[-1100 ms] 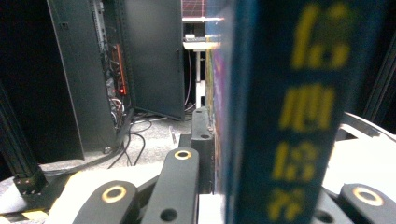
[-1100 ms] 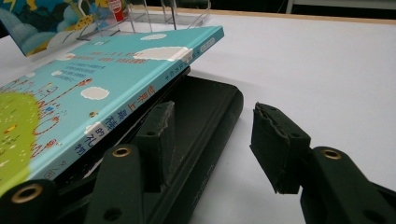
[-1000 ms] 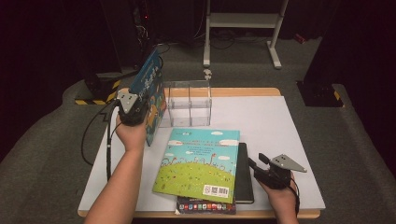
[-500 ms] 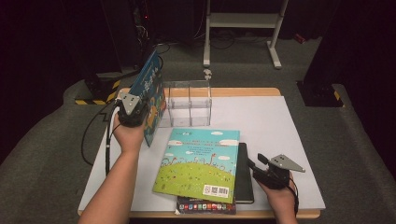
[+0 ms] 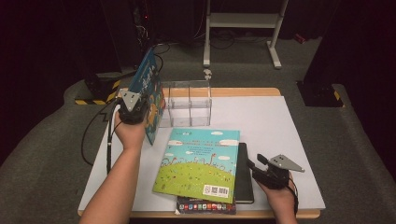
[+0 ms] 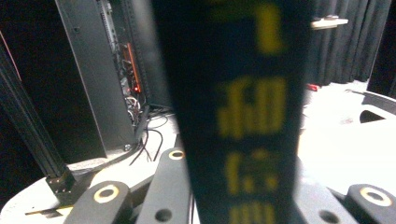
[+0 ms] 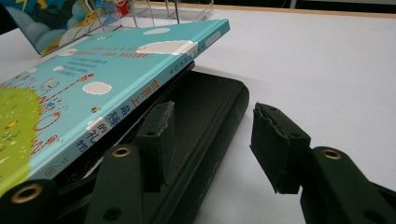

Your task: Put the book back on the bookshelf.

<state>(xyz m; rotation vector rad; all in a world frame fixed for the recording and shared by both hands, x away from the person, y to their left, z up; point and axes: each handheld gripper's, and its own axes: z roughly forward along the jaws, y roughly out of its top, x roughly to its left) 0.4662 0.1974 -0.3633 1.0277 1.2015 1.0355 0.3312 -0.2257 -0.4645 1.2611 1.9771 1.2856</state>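
My left gripper [image 5: 139, 101] is shut on a blue picture book [image 5: 147, 80], holding it upright and tilted at the left end of a clear acrylic rack [image 5: 187, 105]. In the left gripper view the book's dark spine [image 6: 238, 116] with yellow letters stands between the jaws of that gripper [image 6: 238, 186]. My right gripper [image 5: 256, 162] is open at the near right. One pad lies over a black book [image 7: 205, 107] and the other hangs beside its spine. A sky-blue and green book [image 5: 201, 161] lies on top of the black book [image 5: 243, 172].
A third book [image 5: 205, 206] with a colourful spine lies under the stack at the table's front edge. The white mat [image 5: 280, 126] stretches bare to the right of the rack. A black cable [image 5: 95, 135] trails off the left side. A white stand [image 5: 243, 28] is on the floor behind.
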